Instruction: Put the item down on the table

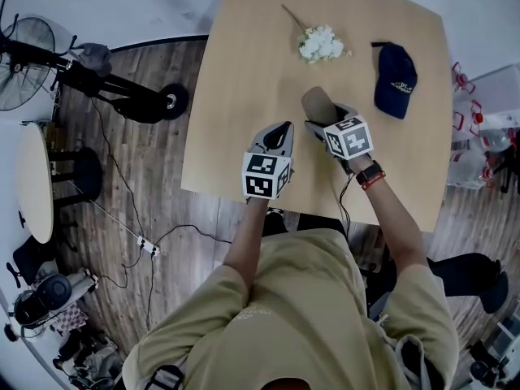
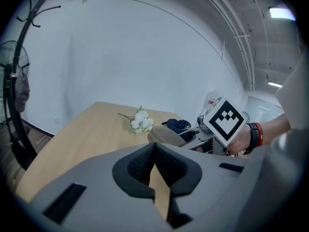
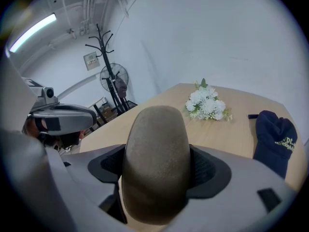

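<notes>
R hand-held gripper [image 1: 323,126] clamped on brown felt-like item [image 1: 314,104], held over table [image 1: 236,96] near white flowers [image 1: 320,45] & navy cap [image 1: 396,78]. L hand-held gripper [image 1: 285,130] closed, empty, just beside.

The head view looks steeply down from above the person onto the table [image 1: 244,96]. The left gripper view and the right gripper view sit low over its near part, looking toward its far side. All three show the flowers [image 1: 321,45] and the cap [image 1: 396,80].
</notes>
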`<state>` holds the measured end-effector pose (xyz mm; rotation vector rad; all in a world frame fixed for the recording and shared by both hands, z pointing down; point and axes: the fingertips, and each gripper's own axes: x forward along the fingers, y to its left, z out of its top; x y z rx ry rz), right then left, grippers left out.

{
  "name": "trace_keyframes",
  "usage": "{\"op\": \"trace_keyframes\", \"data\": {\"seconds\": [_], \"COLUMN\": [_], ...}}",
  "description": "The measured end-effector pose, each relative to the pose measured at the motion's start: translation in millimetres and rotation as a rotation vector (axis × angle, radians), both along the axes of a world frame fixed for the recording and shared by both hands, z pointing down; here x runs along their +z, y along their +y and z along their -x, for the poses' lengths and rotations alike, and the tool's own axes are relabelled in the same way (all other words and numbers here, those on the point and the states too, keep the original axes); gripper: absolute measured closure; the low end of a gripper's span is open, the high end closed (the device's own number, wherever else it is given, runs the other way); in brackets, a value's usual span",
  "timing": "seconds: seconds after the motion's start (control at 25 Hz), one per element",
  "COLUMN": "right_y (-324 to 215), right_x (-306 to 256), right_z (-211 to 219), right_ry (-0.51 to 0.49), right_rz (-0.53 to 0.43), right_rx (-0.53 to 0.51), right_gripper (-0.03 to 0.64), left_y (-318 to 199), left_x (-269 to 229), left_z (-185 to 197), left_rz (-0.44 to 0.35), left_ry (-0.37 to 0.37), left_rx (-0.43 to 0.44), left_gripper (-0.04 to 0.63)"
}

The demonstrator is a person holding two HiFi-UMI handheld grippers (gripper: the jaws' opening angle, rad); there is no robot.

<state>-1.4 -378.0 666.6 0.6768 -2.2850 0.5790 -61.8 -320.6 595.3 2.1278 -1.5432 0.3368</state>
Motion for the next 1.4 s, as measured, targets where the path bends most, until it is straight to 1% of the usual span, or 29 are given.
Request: {"op": "trace_keyframes", "data": {"seconds": [0.24,0.48,0.68,0.84,1.0,1.4], "right_y": [1.0,10.5,17.9,24.3,26.8,23.8], "right_x": [13.4,27.7,32.5,39.8,49.3,76.7], "right_z": [7.0,8.2,14.3,18.7,18.6,13.1], "right_ry": [0.077,0.179,0.199,0.226,0.277,0.357], "right_rz": [-0.041,-0.092,-0.117,-0.168,-0.212,-0.217], "right_rx": [-0.123,-0.29,-0.384,-0.503,-0.61,-0.719], "right_gripper": [0.216,0.216,0.216,0.216,0.216,0.216], "left_y": [-2.8,-4.9,-5.1,-5.0,-4.4,-6.3], "left_x": [8.2,16.1,22.0,25.6,27.6,39.8], "left_z": [0.5,3.3,11.6,16.2,14.9,17.3], "left_rz": [0.019,0.033,0.042,0.047,0.05,0.07], "left_ry": [-0.006,-0.014,-0.016,-0.02,-0.021,-0.02], "left_rx": [0.001,0.0,-0.01,-0.016,-0.01,0.003], "left_gripper": [0.572,0.572,0.572,0.572,0.572,0.572]}}
